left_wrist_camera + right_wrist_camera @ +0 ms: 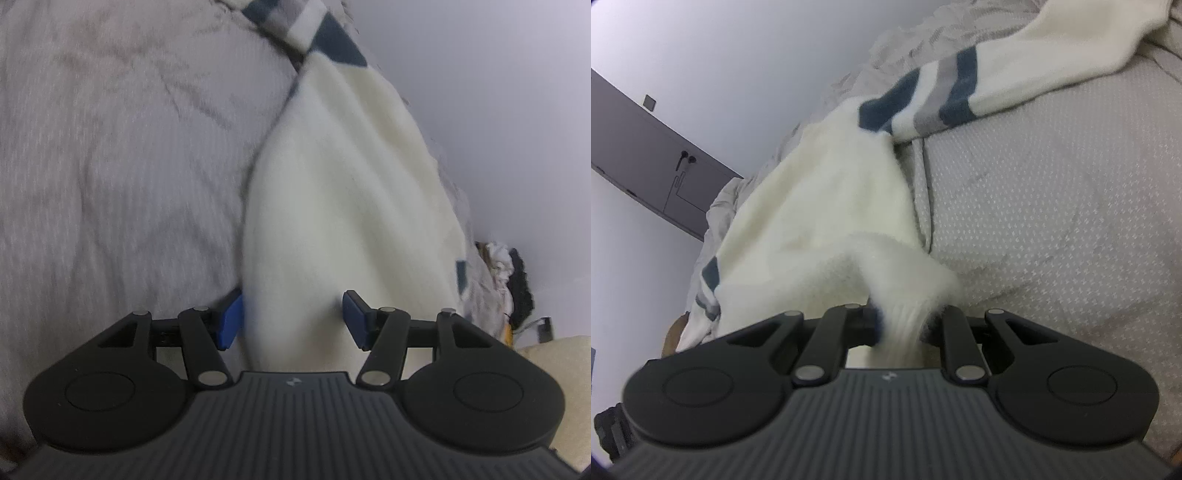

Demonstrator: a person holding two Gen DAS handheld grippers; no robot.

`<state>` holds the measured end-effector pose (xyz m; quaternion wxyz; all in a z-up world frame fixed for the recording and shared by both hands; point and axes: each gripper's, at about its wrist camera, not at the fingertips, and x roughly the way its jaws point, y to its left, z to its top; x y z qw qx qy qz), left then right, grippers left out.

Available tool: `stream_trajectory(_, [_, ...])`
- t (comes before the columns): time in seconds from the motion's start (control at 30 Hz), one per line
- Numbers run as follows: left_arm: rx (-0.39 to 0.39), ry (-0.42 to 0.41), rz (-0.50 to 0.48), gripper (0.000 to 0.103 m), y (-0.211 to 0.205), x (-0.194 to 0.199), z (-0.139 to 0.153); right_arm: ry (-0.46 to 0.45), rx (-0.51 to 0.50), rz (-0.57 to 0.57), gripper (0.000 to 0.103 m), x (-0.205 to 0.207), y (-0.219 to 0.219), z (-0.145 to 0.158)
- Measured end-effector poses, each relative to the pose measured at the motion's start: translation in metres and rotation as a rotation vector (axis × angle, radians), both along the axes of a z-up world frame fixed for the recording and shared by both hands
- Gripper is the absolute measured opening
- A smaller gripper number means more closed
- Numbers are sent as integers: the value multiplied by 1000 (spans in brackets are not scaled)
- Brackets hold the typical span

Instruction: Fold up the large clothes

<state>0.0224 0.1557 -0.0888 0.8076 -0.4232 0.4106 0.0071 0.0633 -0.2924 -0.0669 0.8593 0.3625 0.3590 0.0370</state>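
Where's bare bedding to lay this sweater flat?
Free: grey bedding left of the cream sweater in the left wrist view; dotted cover below the striped sleeve in the right wrist view. Crowded: clutter by the wall.

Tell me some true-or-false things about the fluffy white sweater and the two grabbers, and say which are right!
1. The right gripper pinches the ribbed edge of the cream sweater. True.
2. The left gripper is squeezed tight shut. False: its blue pads stand apart, with sweater between them.
3. The sweater has dark blue and grey stripes. True.
4. The sweater lies on a wooden floor. False: it lies on grey bedding.
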Motion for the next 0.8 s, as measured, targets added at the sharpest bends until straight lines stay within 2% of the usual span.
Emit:
stream_trajectory(0.1, [2, -3, -39, 58, -9, -10, 2, -10, 23, 5, 16, -2, -2, 0])
stream_trajectory(0.17, [18, -5, -63, 37, -14, -14, 5, -10, 36, 19, 16, -6, -1, 3])
stream_trajectory(0.2, [28, -2, -76, 32, -18, -16, 7, -9, 34, 37, 16, -8, 1, 5])
stream_trajectory(0.23, [42, 3, -95, 21, -21, -17, 9, -10, 28, 63, 16, -10, 4, 9])
stream_trajectory(0.37, [53, -22, -109, 9, -18, -24, 28, -14, 1, 128, 16, -25, 13, 26])
stream_trajectory(0.43, [64, -40, -104, 9, -7, -29, 44, -24, -22, 168, 16, -33, 20, 37])
stream_trajectory(0.57, [140, -73, -102, 8, 12, -43, 78, -32, -87, 247, 16, -47, 38, 58])
stream_trajectory(0.67, [175, -81, -109, 8, 23, -53, 94, -44, -163, 328, 16, -58, 60, 73])
stream_trajectory(0.8, [254, 30, -132, 8, 35, -49, 87, -10, -274, 399, 16, -65, 83, 75])
